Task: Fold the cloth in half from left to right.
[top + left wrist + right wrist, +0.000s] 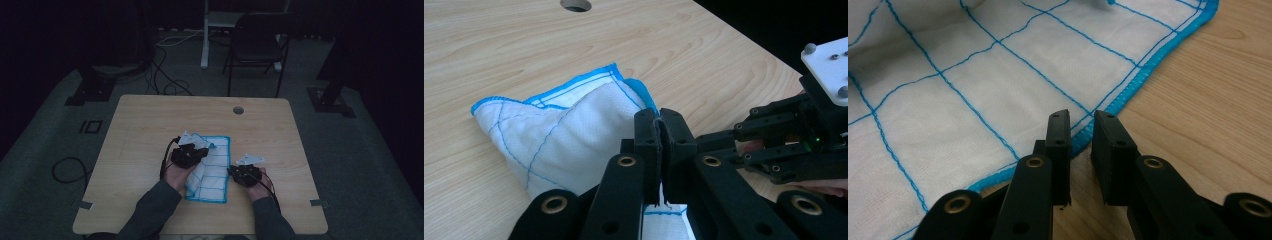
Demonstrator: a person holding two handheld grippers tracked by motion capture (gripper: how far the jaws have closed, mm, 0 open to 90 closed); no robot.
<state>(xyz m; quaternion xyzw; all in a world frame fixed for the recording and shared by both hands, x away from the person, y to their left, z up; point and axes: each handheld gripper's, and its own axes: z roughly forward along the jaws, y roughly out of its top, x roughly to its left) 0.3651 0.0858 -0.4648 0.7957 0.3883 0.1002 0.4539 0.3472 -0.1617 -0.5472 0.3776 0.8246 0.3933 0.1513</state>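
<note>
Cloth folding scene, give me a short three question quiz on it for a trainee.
1. True or false: the left gripper is shut on a fold of the white cloth.
2. Which colour is the cloth's hem? A red, B blue, C green.
3. Fill in: the right gripper has its jaws parted a little over the cloth's ____.

Key:
1. True: in the left gripper view the jaws are closed with fabric pinched between them.
2. B: blue hem and blue grid stitching.
3. Edge: the blue hem runs under the gap, near the bare wooden table.
</note>
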